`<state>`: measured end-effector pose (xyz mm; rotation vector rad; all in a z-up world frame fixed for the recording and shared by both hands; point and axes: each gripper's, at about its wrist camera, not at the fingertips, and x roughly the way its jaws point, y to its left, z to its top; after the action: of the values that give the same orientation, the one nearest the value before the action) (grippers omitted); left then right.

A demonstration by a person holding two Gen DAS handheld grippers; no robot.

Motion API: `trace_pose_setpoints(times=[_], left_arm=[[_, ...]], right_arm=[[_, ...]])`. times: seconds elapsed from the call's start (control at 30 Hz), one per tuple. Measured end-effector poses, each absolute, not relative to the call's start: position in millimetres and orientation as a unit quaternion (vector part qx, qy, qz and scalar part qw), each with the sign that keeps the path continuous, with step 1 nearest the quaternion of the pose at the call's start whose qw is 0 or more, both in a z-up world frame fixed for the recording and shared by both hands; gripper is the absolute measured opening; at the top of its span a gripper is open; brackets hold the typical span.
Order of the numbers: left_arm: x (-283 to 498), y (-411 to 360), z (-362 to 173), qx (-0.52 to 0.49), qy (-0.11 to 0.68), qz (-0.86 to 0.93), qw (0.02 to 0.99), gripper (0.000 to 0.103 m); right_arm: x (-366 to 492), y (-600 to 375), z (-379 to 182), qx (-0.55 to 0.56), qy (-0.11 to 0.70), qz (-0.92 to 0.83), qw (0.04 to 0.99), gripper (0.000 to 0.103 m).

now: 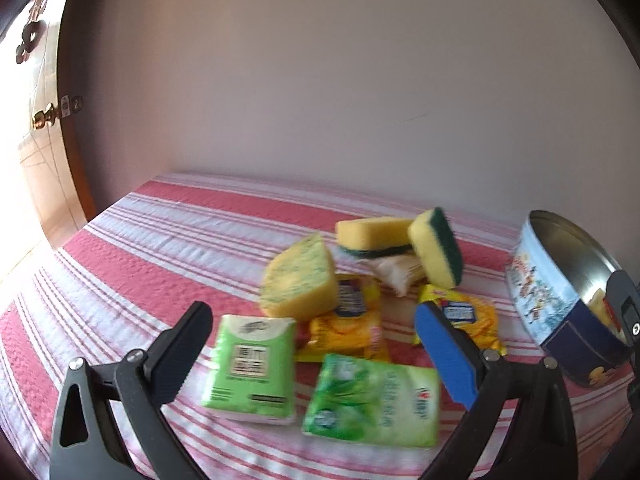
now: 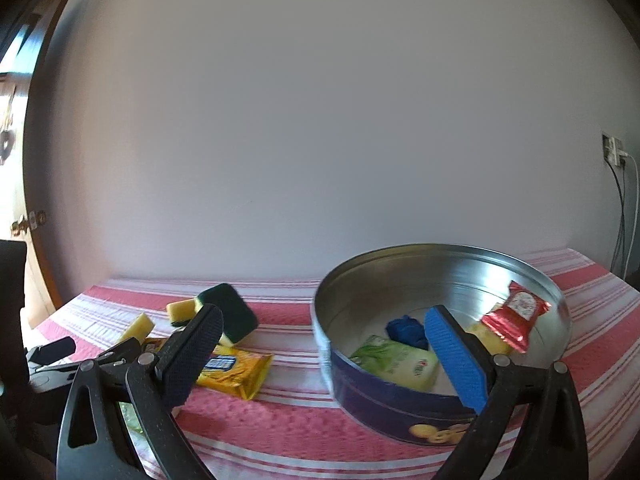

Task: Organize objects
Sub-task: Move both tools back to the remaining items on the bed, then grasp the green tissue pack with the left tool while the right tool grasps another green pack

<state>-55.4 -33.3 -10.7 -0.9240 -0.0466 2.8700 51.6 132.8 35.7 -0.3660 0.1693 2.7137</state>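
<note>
My left gripper [image 1: 316, 344] is open and empty above a pile on the striped cloth: two green tissue packs [image 1: 250, 372] [image 1: 374, 402], yellow snack packets [image 1: 348, 332] [image 1: 468, 320], and three yellow-green sponges [image 1: 300, 278] [image 1: 374, 236] [image 1: 438, 252]. My right gripper [image 2: 324, 356] is open and empty, in front of the round blue cookie tin [image 2: 400, 408]. The tin holds a green pack [image 2: 396, 360], a blue cloth [image 2: 406, 330], a red packet [image 2: 514, 316] and a yellow item. The tin also shows at the right of the left wrist view [image 1: 560, 304].
The red-and-white striped cloth [image 1: 140, 240] covers the surface up to a plain wall. A wooden door with a brass handle [image 1: 50, 114] stands at the left. A wall socket with cables [image 2: 616, 152] is at the right. The left gripper shows at the left edge of the right wrist view [image 2: 52, 354].
</note>
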Motion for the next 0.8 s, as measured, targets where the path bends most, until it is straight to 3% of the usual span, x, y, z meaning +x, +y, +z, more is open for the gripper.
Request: trace_pose_setpoints(times=[0.6, 0.8], left_arm=[[-102, -88, -52, -0.45, -0.024, 0.891, 0.056, 0.102], [-100, -84, -55, -0.453, 0.005, 0.89, 0.057, 0.101]], right_arm=[[9, 85, 19, -0.226, 0.064, 0.967, 0.103, 0.102], [-5, 80, 9, -0.265, 0.083, 0.958, 0.068, 0.102]])
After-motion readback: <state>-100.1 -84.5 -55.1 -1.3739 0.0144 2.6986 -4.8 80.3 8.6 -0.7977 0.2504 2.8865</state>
